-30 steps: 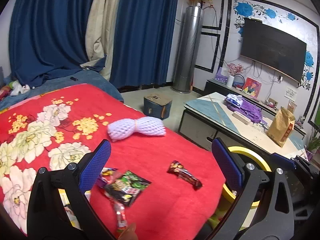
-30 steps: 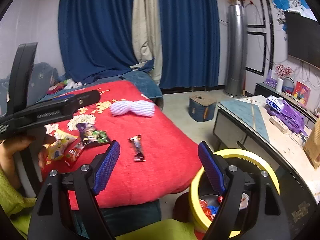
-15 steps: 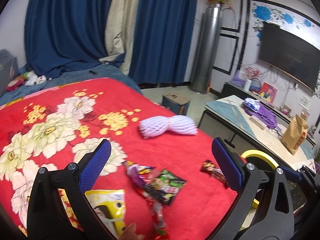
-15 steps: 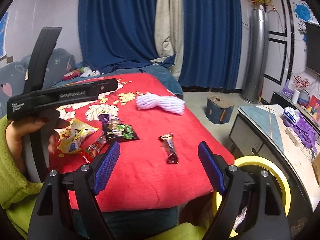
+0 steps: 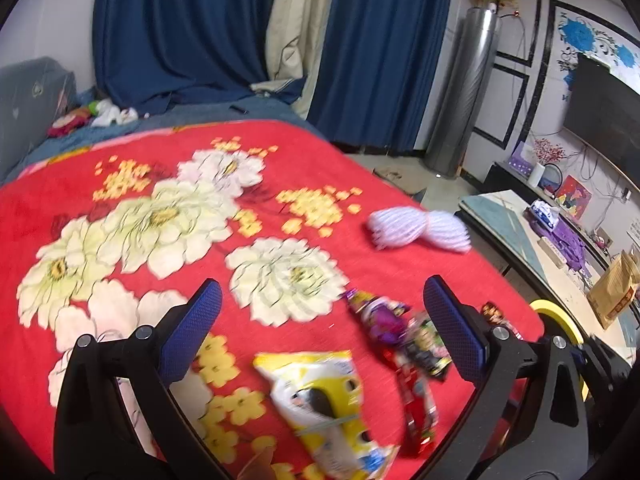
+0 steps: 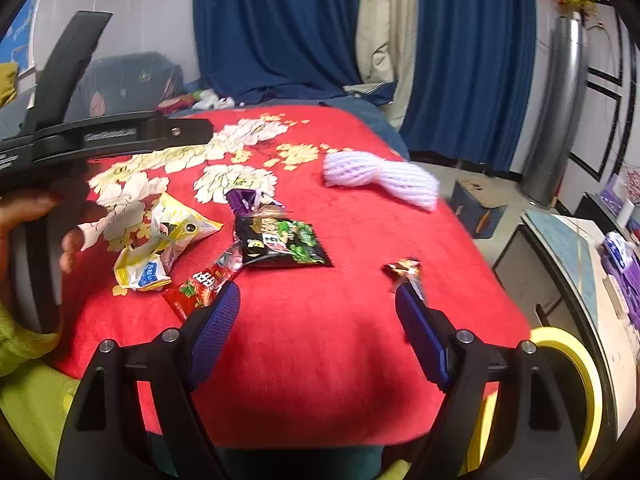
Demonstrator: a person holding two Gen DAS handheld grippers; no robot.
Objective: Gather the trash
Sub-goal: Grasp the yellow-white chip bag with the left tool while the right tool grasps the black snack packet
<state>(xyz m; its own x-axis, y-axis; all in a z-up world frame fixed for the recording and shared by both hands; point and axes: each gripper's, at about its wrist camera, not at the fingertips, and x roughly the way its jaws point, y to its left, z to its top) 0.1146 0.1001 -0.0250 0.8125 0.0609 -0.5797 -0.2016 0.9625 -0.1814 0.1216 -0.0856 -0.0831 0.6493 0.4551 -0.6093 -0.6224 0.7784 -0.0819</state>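
**Both grippers lowered over the wrappers, nothing picked up yet**

Going left to right across the red bed blanket (image 6: 340, 340) in the right wrist view: the yellow snack bag (image 6: 168, 240) lies at about nine o'clock, the red wrapper (image 6: 200, 290) just beside it, then the dark green packet (image 6: 282, 246) overlapping a purple wrapper (image 6: 242, 200), the small brown candy wrapper (image 6: 406, 270) at three o'clock, and the white foam net (image 6: 380, 178) towards one o'clock.

The left gripper (image 5: 324, 330) has its fingers wide with nothing between them; the right gripper (image 6: 318, 330) likewise stands wide and empty.

To do this well, I would take one wrapper at a time, bringing the fingers down astride a raised, crumpled edge rather than a flat face, so the soft blanket is not pinched too.

Only the right view shows the person's hand (image 6: 40, 216) holding the left gripper. The yellow bin (image 5: 560, 326) peeks out at three o'clock in the left view.
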